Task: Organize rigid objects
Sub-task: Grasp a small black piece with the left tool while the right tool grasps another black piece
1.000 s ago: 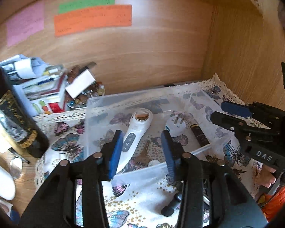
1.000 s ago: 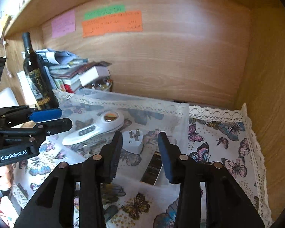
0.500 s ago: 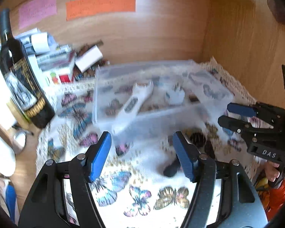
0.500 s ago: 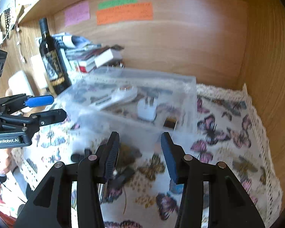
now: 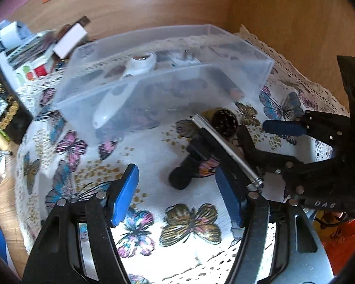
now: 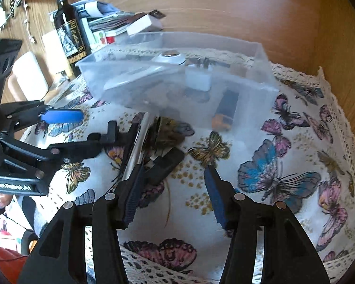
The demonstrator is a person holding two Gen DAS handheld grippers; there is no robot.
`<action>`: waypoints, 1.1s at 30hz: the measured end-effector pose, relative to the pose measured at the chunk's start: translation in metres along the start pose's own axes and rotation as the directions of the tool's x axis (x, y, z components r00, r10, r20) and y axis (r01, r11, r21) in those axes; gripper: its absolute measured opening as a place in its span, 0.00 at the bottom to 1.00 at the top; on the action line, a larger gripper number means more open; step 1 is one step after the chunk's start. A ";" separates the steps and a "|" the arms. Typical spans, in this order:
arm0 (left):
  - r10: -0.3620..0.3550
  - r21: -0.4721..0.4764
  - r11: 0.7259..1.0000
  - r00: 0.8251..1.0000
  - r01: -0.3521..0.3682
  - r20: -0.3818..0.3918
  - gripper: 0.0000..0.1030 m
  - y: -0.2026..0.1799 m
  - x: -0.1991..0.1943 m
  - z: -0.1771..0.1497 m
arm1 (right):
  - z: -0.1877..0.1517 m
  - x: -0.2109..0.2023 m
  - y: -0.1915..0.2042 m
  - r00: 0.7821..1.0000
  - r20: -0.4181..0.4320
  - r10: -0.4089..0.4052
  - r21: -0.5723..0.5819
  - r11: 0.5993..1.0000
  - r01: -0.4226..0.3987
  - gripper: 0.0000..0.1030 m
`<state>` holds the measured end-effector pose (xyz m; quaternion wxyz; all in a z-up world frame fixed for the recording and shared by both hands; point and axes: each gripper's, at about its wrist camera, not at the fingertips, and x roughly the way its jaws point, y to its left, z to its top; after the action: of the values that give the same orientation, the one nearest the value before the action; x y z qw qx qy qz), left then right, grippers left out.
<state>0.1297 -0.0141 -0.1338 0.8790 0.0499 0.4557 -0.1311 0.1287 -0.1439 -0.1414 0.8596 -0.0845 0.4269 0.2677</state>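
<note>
A clear plastic bin [image 5: 168,75] [image 6: 255,54] stands on the butterfly cloth and holds a white handheld device [image 5: 120,94] [image 6: 153,68], a white plug adapter [image 6: 198,78] and a dark cylinder [image 6: 227,108]. In front of it lie a silver pen-like rod [image 5: 224,146] [image 6: 137,146], a black clip-shaped tool [image 5: 191,165] [image 6: 165,163] and a round gold-black piece [image 5: 222,118] [image 6: 168,130]. My left gripper [image 5: 177,196] [image 6: 82,130] is open, just short of the black tool. My right gripper [image 6: 172,194] [image 5: 255,139] is open beside the rod.
A dark wine bottle [image 6: 68,30] and a stack of books and papers [image 6: 120,23] stand left of the bin. Wooden walls [image 5: 284,23] close the back and right. The lace-edged cloth [image 6: 295,165] covers the surface.
Both grippers have pulled back from over the bin and dropped toward the loose items in front of it. Both have opened wider.
</note>
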 end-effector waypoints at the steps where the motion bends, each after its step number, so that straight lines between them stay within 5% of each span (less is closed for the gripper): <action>1: -0.004 0.003 1.000 1.000 0.004 -0.007 0.65 -0.001 0.003 0.002 | 0.000 0.002 0.000 1.000 -0.003 0.005 0.001 1.000 -0.005 0.48; 9: -0.016 0.015 1.000 0.999 0.016 -0.030 0.52 -0.002 0.020 0.013 | 0.003 0.009 0.002 1.000 -0.007 -0.011 -0.023 1.000 0.010 0.44; 15: -0.032 0.004 0.999 0.999 0.032 -0.005 0.23 -0.002 0.022 0.017 | 0.004 0.010 0.003 1.000 0.008 -0.017 -0.026 1.000 0.017 0.19; 33: 0.023 -0.098 0.995 0.986 -0.007 0.165 0.23 0.019 -0.037 0.008 | 0.019 -0.034 -0.008 0.988 0.152 -0.035 0.039 0.999 0.029 0.16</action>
<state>0.1212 0.0092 -0.0993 0.9163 -0.0003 0.3864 -0.1057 0.1294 -0.1572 -0.1035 0.8954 -0.0548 0.3633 0.2515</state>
